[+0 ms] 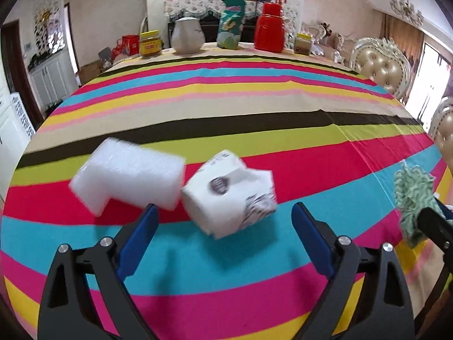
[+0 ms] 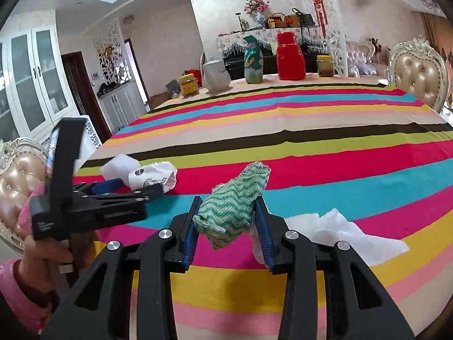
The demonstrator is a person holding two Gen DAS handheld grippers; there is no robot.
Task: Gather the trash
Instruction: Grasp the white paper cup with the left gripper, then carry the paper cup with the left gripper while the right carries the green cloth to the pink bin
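Note:
My left gripper [image 1: 225, 215] stands open over the striped tablecloth. A white tissue pack [image 1: 229, 192] with dark print lies tilted just ahead of its blue pads, partly between them, and neither pad touches it. A white foam block [image 1: 127, 178] lies to the pack's left, touching it. My right gripper [image 2: 228, 202] is shut on a green-and-white patterned cloth [image 2: 235, 204], which sticks out forward past the pads. That cloth [image 1: 413, 198] also shows at the right edge of the left wrist view. A crumpled white paper sheet [image 2: 339, 232] lies on the table just right of the right gripper.
At the far edge of the table [image 1: 226, 104] stand a yellow-lidded jar [image 1: 150, 44], a white jug [image 1: 188, 35], a green bag [image 1: 230, 25], a red flask [image 1: 269, 27] and a second jar [image 1: 303, 44]. Padded chairs [image 2: 416, 76] stand around. A hand in a pink sleeve [image 2: 25, 283] holds the left gripper.

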